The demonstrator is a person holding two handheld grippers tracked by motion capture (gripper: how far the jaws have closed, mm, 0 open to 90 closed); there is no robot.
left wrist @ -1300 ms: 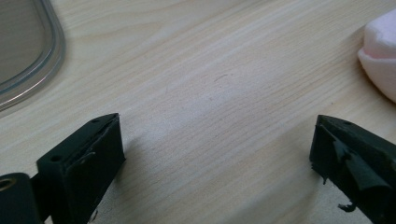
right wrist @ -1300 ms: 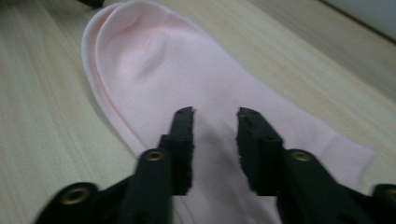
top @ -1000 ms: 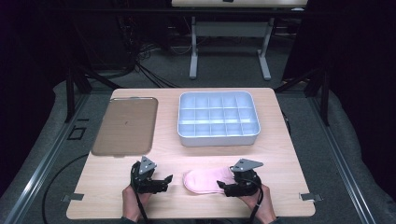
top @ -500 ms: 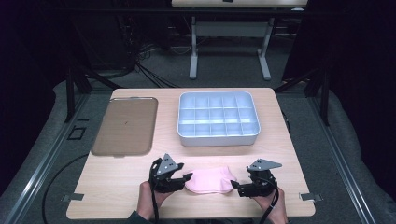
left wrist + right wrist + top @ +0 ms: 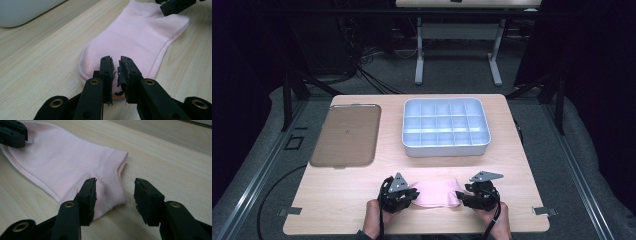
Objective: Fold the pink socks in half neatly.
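A pink sock (image 5: 435, 193) lies flat near the front edge of the wooden table (image 5: 377, 175), between the two hand-held grippers. The left gripper (image 5: 115, 72) has just been closing; its jaws stand nearly together on the sock's toe end, apparently pinching a fold, though the pads hide the contact. The right gripper (image 5: 115, 195) (also just closing) stands apart, one jaw on the cuff, the other on bare wood. Behind sit a compartmented white tray (image 5: 445, 148) and a brown lid (image 5: 345, 135).
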